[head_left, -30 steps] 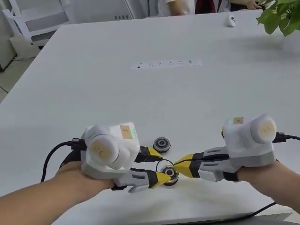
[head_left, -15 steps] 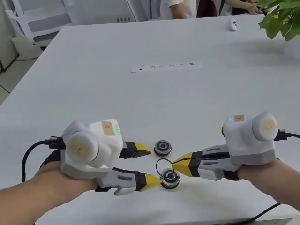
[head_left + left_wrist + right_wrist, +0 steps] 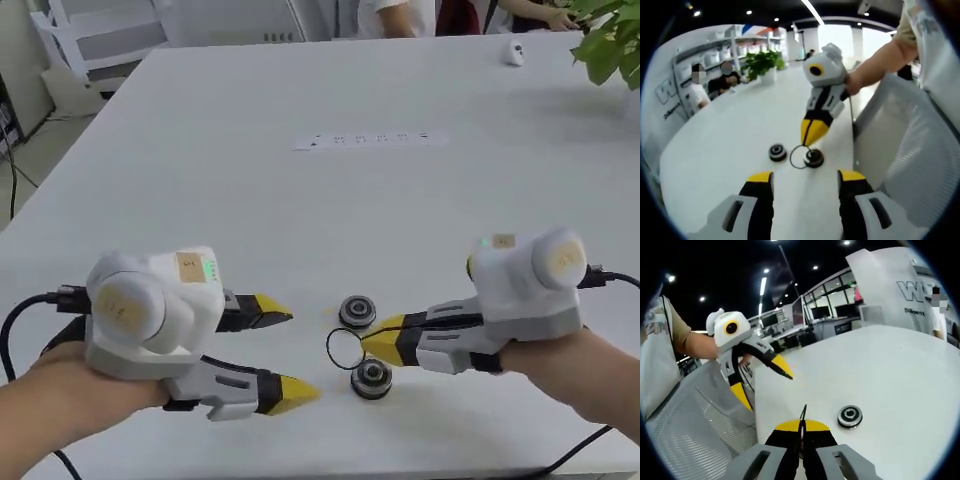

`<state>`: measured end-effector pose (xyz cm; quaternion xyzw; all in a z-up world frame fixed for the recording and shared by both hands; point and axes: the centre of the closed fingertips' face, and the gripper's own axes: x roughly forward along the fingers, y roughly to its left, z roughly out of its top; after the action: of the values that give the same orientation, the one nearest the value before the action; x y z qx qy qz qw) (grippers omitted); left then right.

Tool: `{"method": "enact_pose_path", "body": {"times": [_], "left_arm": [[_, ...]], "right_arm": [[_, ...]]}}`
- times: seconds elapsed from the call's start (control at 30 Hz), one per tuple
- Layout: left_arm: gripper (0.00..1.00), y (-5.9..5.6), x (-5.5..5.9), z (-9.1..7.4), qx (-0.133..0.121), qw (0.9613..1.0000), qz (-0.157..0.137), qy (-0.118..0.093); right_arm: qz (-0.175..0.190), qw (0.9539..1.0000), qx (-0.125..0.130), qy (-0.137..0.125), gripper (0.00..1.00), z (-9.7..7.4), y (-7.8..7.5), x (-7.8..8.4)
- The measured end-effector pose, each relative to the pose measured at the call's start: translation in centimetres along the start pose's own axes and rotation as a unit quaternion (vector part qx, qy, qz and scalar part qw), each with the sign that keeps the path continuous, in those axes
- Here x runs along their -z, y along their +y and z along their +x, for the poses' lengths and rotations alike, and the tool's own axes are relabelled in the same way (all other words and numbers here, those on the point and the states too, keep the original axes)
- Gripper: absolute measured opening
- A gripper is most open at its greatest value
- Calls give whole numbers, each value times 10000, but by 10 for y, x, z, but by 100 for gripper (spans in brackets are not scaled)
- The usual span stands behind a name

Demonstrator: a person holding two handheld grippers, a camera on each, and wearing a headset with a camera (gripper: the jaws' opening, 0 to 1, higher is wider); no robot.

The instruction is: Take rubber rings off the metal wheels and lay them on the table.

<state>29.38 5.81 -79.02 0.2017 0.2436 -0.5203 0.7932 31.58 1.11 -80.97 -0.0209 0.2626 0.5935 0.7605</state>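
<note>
Head view: the left gripper [image 3: 300, 353] gapes wide, holding nothing. The right gripper [image 3: 365, 340] pinches the rubber ring [image 3: 328, 348] between the far wheel [image 3: 357, 311] and the near wheel [image 3: 372, 379] on the table [image 3: 300, 220]. Left gripper view: the ring [image 3: 790, 157] shows as a full loop. Right gripper view: it is edge-on, a thin line [image 3: 802, 416] between closed jaws.

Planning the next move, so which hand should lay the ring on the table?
Right: the right tongs are shut on the rubber ring, already off the near wheel. The left tongs are open, holding nothing.
</note>
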Motion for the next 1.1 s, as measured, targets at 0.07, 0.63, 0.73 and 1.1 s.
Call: {"method": "enact_pose_path", "body": {"times": [0.07,0.63,0.73,1.1], "left_arm": [[54,1,3,-4,-41,10000,-63,1],[64,7,16,-33,-262,9992,-306,48],[65,7,19,-35,-283,9990,-330,64],[65,9,24,-42,-369,9983,-437,71]], "right_arm": [[-7,10000,-15,12,0,2,-1,-1],[-205,9992,-273,228,0,23,9,-6],[-249,9987,-319,302,0,26,11,-4],[-344,9966,-526,528,0,41,18,2]]}}
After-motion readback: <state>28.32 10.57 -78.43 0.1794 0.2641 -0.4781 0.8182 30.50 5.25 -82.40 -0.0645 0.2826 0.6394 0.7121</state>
